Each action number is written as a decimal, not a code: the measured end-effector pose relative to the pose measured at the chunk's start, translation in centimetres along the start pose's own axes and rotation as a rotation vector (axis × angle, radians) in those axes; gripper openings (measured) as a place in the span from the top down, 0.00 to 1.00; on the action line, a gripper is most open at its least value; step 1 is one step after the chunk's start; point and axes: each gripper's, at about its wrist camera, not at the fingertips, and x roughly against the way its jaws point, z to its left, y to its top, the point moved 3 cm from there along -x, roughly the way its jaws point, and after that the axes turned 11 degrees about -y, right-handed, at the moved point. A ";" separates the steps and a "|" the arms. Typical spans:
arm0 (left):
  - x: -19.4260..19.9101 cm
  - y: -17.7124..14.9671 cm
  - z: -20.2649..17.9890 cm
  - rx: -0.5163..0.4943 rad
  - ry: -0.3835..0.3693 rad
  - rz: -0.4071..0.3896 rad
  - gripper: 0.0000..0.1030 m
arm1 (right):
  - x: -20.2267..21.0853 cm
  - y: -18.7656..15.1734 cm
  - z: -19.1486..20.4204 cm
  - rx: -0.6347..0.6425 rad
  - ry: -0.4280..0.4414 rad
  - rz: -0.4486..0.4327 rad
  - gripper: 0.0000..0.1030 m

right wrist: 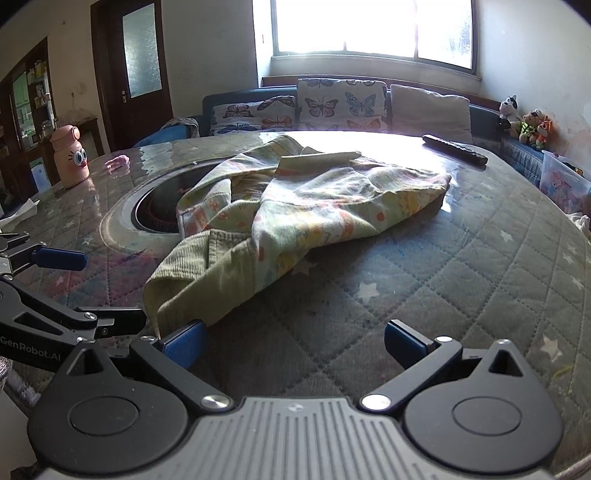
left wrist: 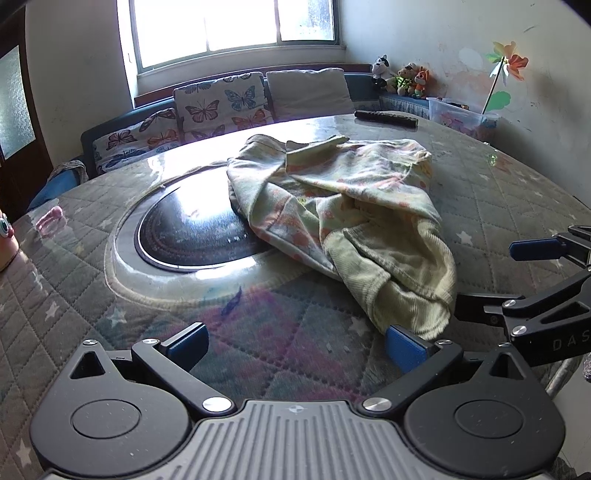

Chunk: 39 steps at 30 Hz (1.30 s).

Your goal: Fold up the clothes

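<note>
A: On the desk (left wrist: pixel 498 206) ahead of you, the garment (left wrist: pixel 343 206) lies in a crumpled heap, pale yellow-green with a faded orange print. Its far left part drapes over the rim of the dark round inset (left wrist: pixel 192 229) in the middle of the desk.

B: And your left gripper (left wrist: pixel 295 349)?

A: Your jaws stand wide apart with nothing between them. The right blue pad (left wrist: pixel 404 347) sits just beside the near ribbed hem of the garment; I cannot tell whether it touches the cloth.

B: The right gripper (right wrist: pixel 293 343)?

A: Wide as well, and empty. Its left pad (right wrist: pixel 184 341) is right at the near corner of the garment (right wrist: pixel 295 206), where the ribbed edge hangs toward you. Whether it touches is also unclear. From that view your left gripper (right wrist: pixel 59 258) shows at the left edge, close to the same corner.

B: What else is on the desk?

A: A black remote (right wrist: pixel 454 149) lies at the far right, well apart from the garment. A pink bottle with a cartoon face (right wrist: pixel 70 157) stands upright at the far left. Beyond the desk runs a sofa with butterfly cushions (right wrist: pixel 332 103) under a bright window (right wrist: pixel 369 29), and a few plush toys (right wrist: pixel 528 123) sit at its right end.
</note>
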 end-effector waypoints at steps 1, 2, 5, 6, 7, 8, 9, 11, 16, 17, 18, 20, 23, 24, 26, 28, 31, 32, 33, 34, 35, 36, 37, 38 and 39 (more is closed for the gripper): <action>-0.1 0.3 0.3 -0.001 0.001 -0.001 0.00 | 0.0 0.2 0.0 0.001 0.002 -0.001 0.00; -0.5 0.8 1.4 -0.008 -0.002 -0.003 0.00 | -0.1 0.4 0.0 0.001 0.005 -0.002 0.00; -0.6 1.7 2.5 -0.015 0.003 -0.013 0.00 | -0.2 1.5 -0.1 0.005 0.016 -0.012 0.00; -0.7 2.0 3.1 -0.018 0.004 -0.017 0.00 | -0.3 2.0 -0.1 0.007 0.021 -0.017 0.00; -0.7 2.5 3.7 -0.023 0.011 -0.021 0.00 | -0.3 2.4 -0.1 0.008 0.025 -0.022 0.00; -0.8 2.9 4.2 -0.027 0.017 -0.025 0.00 | -0.3 2.9 -0.2 0.010 0.029 -0.026 0.00; -0.9 3.3 4.6 -0.028 0.026 -0.030 0.00 | -0.4 3.3 -0.2 0.012 0.034 -0.031 0.00; -1.2 4.1 5.4 -0.024 0.040 -0.039 0.00 | -0.5 4.2 -0.2 0.016 0.042 -0.041 0.00; -2.5 6.3 7.4 -0.028 0.072 -0.055 0.00 | -1.1 6.5 -0.4 0.023 0.055 -0.060 0.00; -2.8 6.7 7.8 -0.033 0.076 -0.056 0.00 | -1.6 7.0 -0.5 0.023 0.051 -0.061 0.00; -3.1 7.1 7.9 -0.038 0.079 -0.057 0.00 | -2.1 7.5 -0.5 0.023 0.046 -0.062 0.00; -3.9 8.0 8.5 -0.055 0.080 -0.063 0.00 | -3.5 8.4 -0.7 0.027 0.024 -0.053 0.00; -5.1 9.3 8.9 -0.080 0.076 -0.070 0.00 | -5.1 9.6 -1.1 0.031 0.012 -0.047 0.01; -5.6 9.8 9.0 -0.083 0.076 -0.070 0.00 | -5.8 10.2 -1.2 0.026 0.010 -0.044 0.03; -6.7 10.7 9.4 -0.090 0.075 -0.069 0.01 | -7.3 11.4 -1.7 0.005 0.013 -0.036 0.06; -7.7 11.5 9.7 -0.097 0.073 -0.071 0.01 | -8.6 12.4 -2.2 -0.022 0.027 -0.024 0.10; -9.4 12.4 10.1 -0.116 0.065 -0.059 0.02 | -10.6 13.7 -2.6 -0.062 0.054 0.004 0.16; -9.9 12.6 10.3 -0.122 0.061 -0.055 0.04 | -11.4 14.1 -2.7 -0.074 0.063 0.014 0.18; -10.4 12.8 10.4 -0.126 0.057 -0.049 0.07 | -12.2 14.5 -2.8 -0.085 0.072 0.025 0.20; -10.9 13.0 10.7 -0.127 0.052 -0.045 0.08 | -13.1 15.0 -2.8 -0.098 0.083 0.037 0.23; -11.4 13.1 10.9 -0.128 0.046 -0.041 0.11 | -14.0 15.4 -2.9 -0.111 0.093 0.050 0.25; -11.8 13.3 11.0 -0.129 0.040 -0.038 0.15 | -14.7 15.7 -2.9 -0.124 0.106 0.061 0.29; -12.2 13.4 11.1 -0.131 0.032 -0.036 0.16 | -15.4 16.1 -2.9 -0.138 0.118 0.073 0.32; -12.5 13.5 11.3 -0.135 0.029 -0.034 0.17 | -16.1 16.4 -2.9 -0.152 0.131 0.084 0.34; -12.8 13.7 11.4 -0.139 0.025 -0.032 0.18 | -16.8 16.7 -2.8 -0.170 0.147 0.094 0.36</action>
